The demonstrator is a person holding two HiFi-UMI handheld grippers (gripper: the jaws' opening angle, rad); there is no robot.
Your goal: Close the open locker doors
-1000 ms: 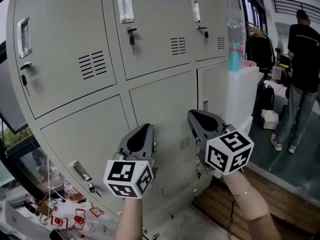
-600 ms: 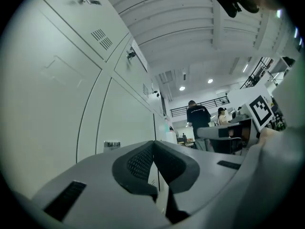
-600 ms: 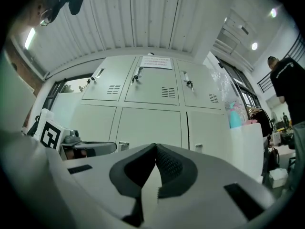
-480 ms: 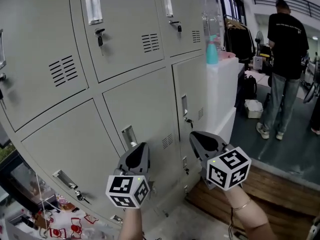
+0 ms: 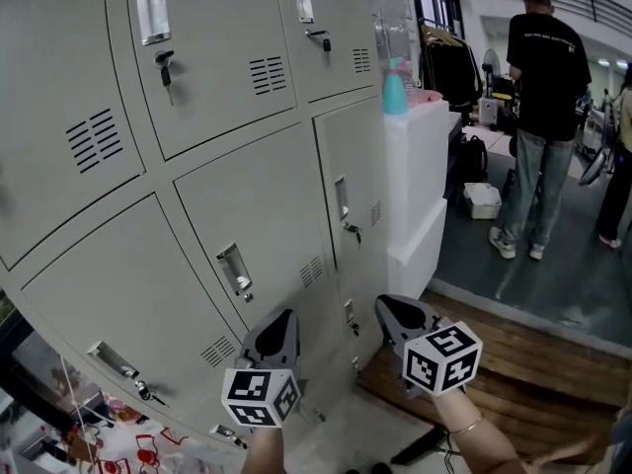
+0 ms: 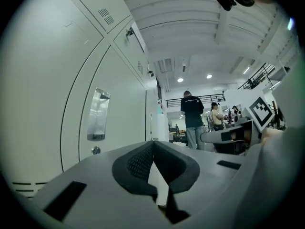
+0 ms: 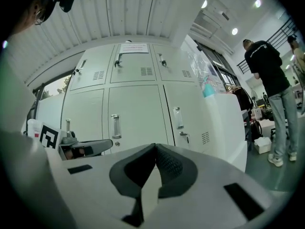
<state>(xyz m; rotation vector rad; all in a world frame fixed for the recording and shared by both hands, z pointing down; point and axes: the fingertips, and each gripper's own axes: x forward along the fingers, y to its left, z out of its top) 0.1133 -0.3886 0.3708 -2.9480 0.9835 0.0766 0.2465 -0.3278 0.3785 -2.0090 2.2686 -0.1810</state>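
Observation:
The grey lockers point(image 5: 197, 166) fill the left of the head view, and every door I can see lies flush and closed. My left gripper point(image 5: 282, 318) hovers a short way off the lower middle door, below its recessed handle point(image 5: 234, 270). Its jaws are shut and hold nothing. My right gripper point(image 5: 388, 306) hangs beside it, near the lower right door point(image 5: 351, 215), also shut and empty. In the left gripper view the left gripper point(image 6: 152, 145) points along the door past a handle point(image 6: 97, 114). The right gripper point(image 7: 155, 147) faces the whole bank of lockers point(image 7: 136, 113).
A white cabinet point(image 5: 420, 186) with a teal bottle point(image 5: 395, 87) on top stands against the lockers' right end. A person in a black shirt point(image 5: 538, 117) stands at the back right. Wooden boards point(image 5: 513, 363) lie below right, and red and white clutter point(image 5: 89, 442) sits at bottom left.
Both grippers have drawn back from the locker doors and sit lower in the head view. The view has swung right, showing more of the room. Both stay shut.

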